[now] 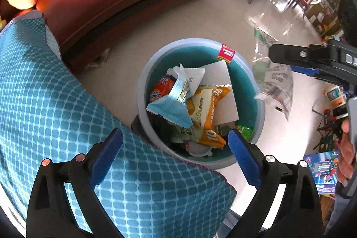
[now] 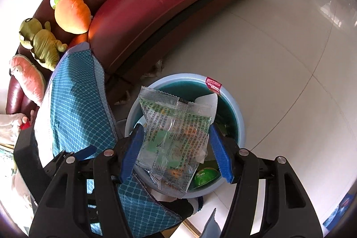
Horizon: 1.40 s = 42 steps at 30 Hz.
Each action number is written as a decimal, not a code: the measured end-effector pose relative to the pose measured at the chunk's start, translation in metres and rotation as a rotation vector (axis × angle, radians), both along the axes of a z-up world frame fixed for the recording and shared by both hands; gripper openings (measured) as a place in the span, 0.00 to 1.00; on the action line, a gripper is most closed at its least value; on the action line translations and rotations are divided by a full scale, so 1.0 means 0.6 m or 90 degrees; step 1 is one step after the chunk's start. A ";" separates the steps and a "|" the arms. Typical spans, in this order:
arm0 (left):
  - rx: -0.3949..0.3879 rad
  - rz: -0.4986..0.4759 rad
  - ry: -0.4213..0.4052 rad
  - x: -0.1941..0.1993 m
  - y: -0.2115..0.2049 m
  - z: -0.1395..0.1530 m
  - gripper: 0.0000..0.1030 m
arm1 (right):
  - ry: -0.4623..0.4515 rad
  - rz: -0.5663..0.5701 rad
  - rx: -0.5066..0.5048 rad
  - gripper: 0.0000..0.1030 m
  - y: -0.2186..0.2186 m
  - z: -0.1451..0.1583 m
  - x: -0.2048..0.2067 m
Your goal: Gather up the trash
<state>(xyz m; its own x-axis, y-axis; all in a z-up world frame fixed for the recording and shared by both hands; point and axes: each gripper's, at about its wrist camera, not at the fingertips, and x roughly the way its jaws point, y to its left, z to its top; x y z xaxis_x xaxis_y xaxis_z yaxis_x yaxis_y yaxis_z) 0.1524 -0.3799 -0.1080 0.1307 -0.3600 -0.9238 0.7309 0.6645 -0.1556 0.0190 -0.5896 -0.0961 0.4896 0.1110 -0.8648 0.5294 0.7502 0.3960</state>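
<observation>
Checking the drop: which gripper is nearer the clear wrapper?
Right. The clear wrapper hangs between the open right gripper fingers, over the trash bin. The left gripper is open over the bin's near rim, wrapper off to its right.

A pale tiled floor (image 2: 279, 55) carries the round bin (image 2: 239, 126) beside a red sofa (image 2: 156, 3).

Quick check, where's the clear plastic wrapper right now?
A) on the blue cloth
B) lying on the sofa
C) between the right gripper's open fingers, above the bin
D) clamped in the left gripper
C: the clear wrapper hangs between the right gripper's spread fingers, over the bin; the left gripper is open and empty.
</observation>
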 end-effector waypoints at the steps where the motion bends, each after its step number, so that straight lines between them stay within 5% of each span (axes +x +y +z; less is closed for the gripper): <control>1: -0.001 0.006 -0.002 -0.001 0.008 0.003 0.93 | 0.000 0.001 -0.002 0.57 0.001 -0.002 0.003; 11: -0.016 0.056 0.002 -0.013 0.064 0.023 0.93 | 0.000 0.015 -0.005 0.70 0.025 -0.005 0.006; 25: -0.028 0.090 -0.069 -0.075 0.133 0.085 0.93 | -0.023 0.034 -0.012 0.88 0.083 0.046 -0.085; 37: -0.034 0.135 -0.110 -0.109 0.218 0.151 0.96 | -0.059 0.125 -0.181 0.90 0.210 0.122 -0.138; 42: -0.031 0.154 -0.142 -0.129 0.258 0.158 0.96 | -0.074 0.137 -0.188 0.90 0.243 0.129 -0.154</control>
<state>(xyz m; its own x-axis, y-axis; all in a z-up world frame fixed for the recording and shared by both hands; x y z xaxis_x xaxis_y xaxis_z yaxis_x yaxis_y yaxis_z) 0.0750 -0.2252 -0.0131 0.4142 -0.3371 -0.8455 0.5728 0.8184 -0.0457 -0.0732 -0.4441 -0.0188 0.5785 -0.0239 -0.8153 0.3118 0.9302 0.1939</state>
